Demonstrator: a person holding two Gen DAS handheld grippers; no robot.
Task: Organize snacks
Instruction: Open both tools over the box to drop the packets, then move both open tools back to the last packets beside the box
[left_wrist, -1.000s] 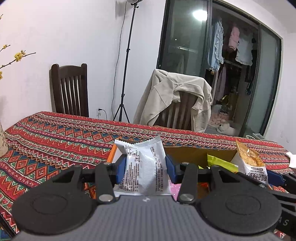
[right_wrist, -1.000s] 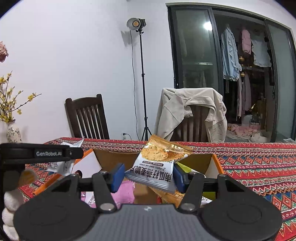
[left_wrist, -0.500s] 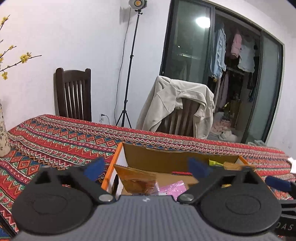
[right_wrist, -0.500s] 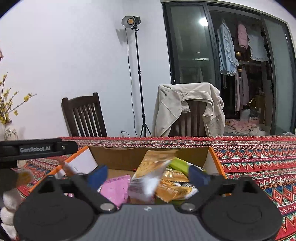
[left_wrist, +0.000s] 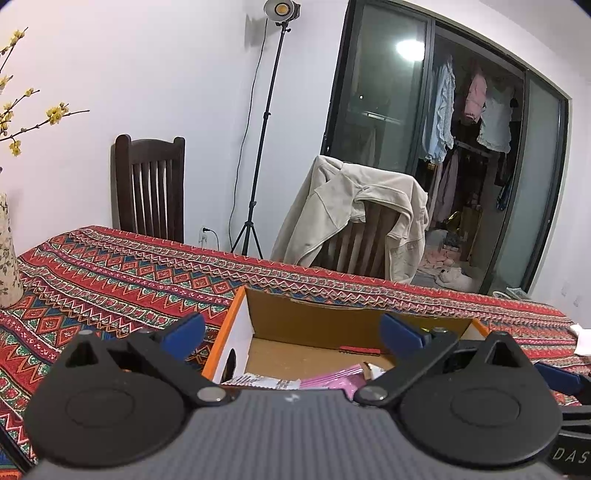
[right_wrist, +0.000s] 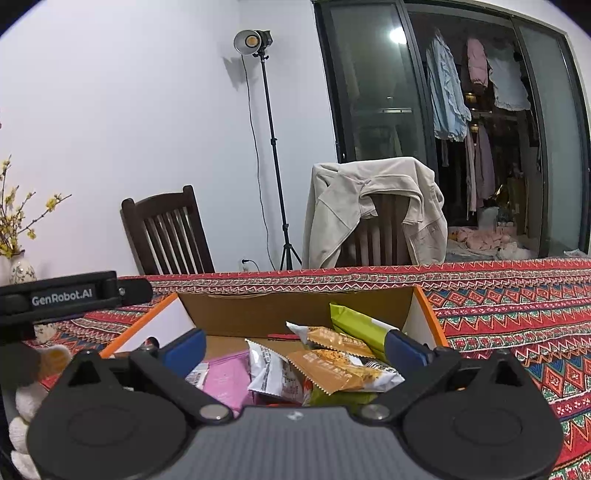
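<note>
Cardboard box (right_wrist: 295, 308) near the table's (right_wrist: 517, 306) front edge holds loose packets (right_wrist: 332, 369); my left hand-held gripper (left_wrist: 291, 332) and right hand-held gripper (right_wrist: 293, 345), both fully spread and empty, could snag one while withdrawing.

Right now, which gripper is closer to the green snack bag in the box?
Right. The right gripper hovers open just before the green snack bag; the left gripper is over the box's other end.
</note>
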